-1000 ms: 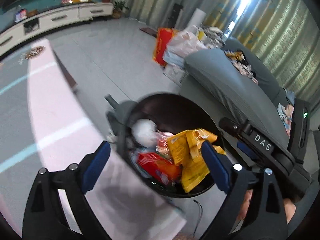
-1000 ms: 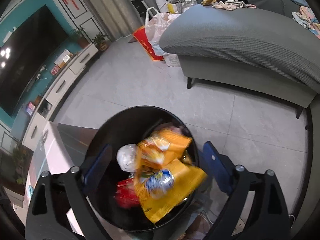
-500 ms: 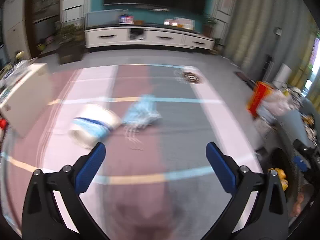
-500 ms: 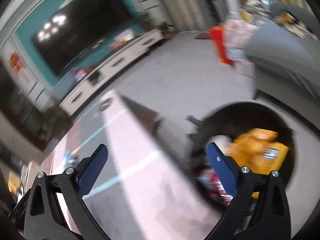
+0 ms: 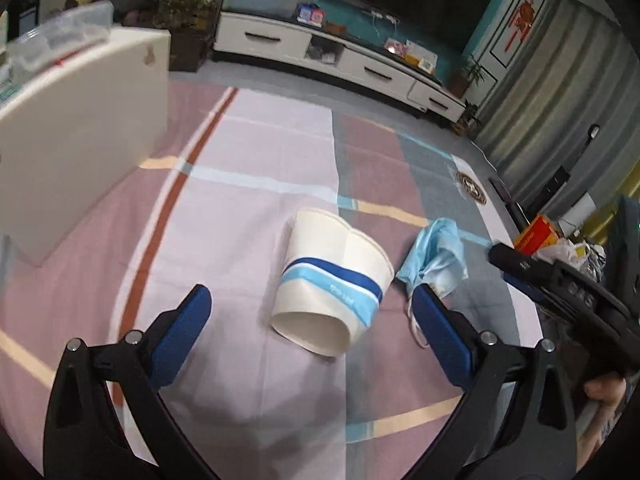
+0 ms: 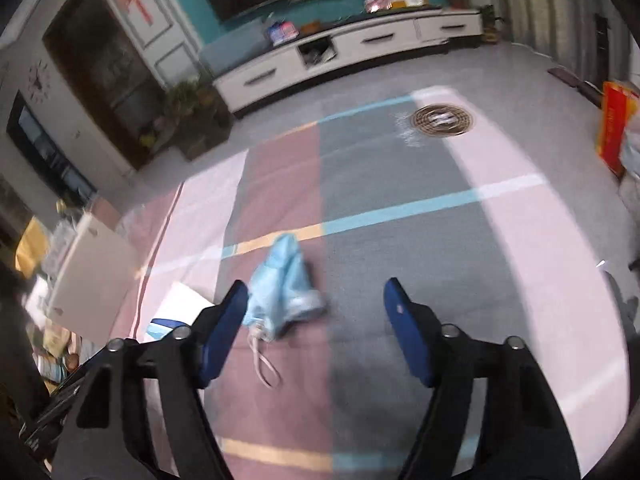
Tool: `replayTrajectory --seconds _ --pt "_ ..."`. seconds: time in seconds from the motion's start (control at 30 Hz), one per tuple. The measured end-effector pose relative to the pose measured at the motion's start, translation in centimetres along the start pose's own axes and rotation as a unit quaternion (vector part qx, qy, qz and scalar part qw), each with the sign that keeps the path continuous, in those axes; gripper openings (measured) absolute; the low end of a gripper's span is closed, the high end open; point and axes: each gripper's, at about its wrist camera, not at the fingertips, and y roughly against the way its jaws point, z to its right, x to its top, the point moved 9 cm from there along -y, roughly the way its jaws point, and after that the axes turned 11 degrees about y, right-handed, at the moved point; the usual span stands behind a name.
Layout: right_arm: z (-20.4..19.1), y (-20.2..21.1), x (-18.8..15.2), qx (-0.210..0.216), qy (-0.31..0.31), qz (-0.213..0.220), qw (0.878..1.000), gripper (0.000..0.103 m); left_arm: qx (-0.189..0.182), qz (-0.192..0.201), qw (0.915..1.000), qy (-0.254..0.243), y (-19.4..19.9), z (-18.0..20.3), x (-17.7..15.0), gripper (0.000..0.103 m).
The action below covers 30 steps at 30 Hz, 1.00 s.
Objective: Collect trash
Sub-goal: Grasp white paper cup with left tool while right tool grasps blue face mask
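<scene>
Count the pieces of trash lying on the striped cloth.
2. A crushed paper cup lies on its side ahead of the left gripper; a crumpled blue face mask lies just right of it. Others may sit outside the views.

A cloth of pink, white and grey panels with blue and orange stripes (image 5: 256, 168) covers the work surface. A round brown emblem (image 6: 442, 119) is printed near its far end. A cream-white flat panel (image 5: 80, 128) stands at the left edge, with a clear plastic box (image 5: 60, 40) behind it. A long white low cabinet with dark drawer handles (image 5: 340, 60) runs along a teal wall. Potted green plants (image 6: 188, 116) stand beside it. Grey curtains (image 5: 560, 100) hang at the right.
</scene>
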Motion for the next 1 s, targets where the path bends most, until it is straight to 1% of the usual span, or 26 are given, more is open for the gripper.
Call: replayTrajectory --seconds 0.03,0.13,0.23,0.27,0.3,0.33,0.37,0.4,0.43,0.5,0.57,0.7,0.73,0.87,0.9,0.97,1.0 --pt "-0.4 -0.9 0.2 0.005 0.007 -0.003 1.0 0.069 -0.004 -0.003 1.0 0.003 -0.4 -0.2 -0.1 0.1" --pt "-0.8 -3.2 0.4 -0.002 0.015 -0.022 1.0 0.069 -0.011 -0.014 0.9998 0.005 -1.5 -0.3 -0.3 0.099" --pt "-1.1 -4.3 -0.2 0.0 0.02 -0.036 0.999 0.064 -0.011 -0.024 0.9997 0.0 -2.6 -0.1 -0.6 0.083" --pt "-1.2 -4.6 -0.4 -0.005 0.028 -0.038 0.999 0.06 -0.008 -0.026 0.9996 0.001 -2.9 -0.2 -0.8 0.07" --pt "-1.3 -4.7 -0.6 -0.009 0.035 -0.039 0.999 0.055 -0.005 -0.031 0.9995 0.004 -3.3 -0.5 -0.9 0.062" --pt "-1.3 -4.8 -0.8 -0.013 0.041 -0.04 0.998 0.053 -0.014 -0.034 0.9993 0.012 -3.6 -0.6 -1.0 0.059" --pt "-1.4 -5.0 -1.1 -0.018 0.043 -0.04 0.998 0.047 -0.028 -0.035 0.9988 0.023 -3.5 -0.6 -1.1 0.05" --pt "-1.2 -5.0 -1.3 -0.021 0.043 -0.038 0.998 0.043 -0.039 -0.033 0.9981 0.035 -3.4 -0.6 -1.1 0.05" --pt "-1.0 -4.9 -1.3 -0.021 0.042 -0.036 0.998 0.041 -0.037 -0.03 0.998 0.041 -3.3 -0.6 -1.2 0.05" --pt "-0.6 -4.5 -1.6 -0.013 0.029 -0.033 0.999 0.031 -0.03 -0.02 0.9985 0.04 -2.8 -0.5 -1.3 0.05" --pt "-0.1 -3.8 -1.7 -0.004 0.015 -0.029 0.999 0.027 -0.026 -0.01 0.9987 0.042 -2.0 -0.1 -1.5 0.05" --pt "1.2 -0.5 -1.8 -0.002 -0.003 -0.004 1.0 0.026 -0.023 0.013 0.9993 0.027 0.9 2.4 -2.2 0.05" --pt "1.8 1.2 -1.8 -0.003 -0.009 0.008 1.0 0.026 -0.025 0.019 0.9993 0.022 1.8 3.4 -2.4 0.05" --pt "3.9 6.4 -2.5 -0.008 -0.033 0.027 0.999 0.026 -0.054 0.028 0.9981 0.007 4.9 7.6 -4.2 0.05" --pt "4.5 7.7 -2.7 -0.007 -0.036 0.032 0.999 0.026 -0.065 0.03 0.9974 0.001 5.9 9.2 -4.8 0.05" --pt "6.2 11.5 -3.7 -0.025 -0.039 0.058 0.997 0.026 -0.083 0.033 0.9959 -0.013 7.4 11.8 -6.0 0.05" --pt "7.3 13.5 -4.5 -0.043 -0.043 0.071 0.996 0.026 -0.094 0.036 0.9946 -0.024 8.3 13.6 -6.8 0.05"
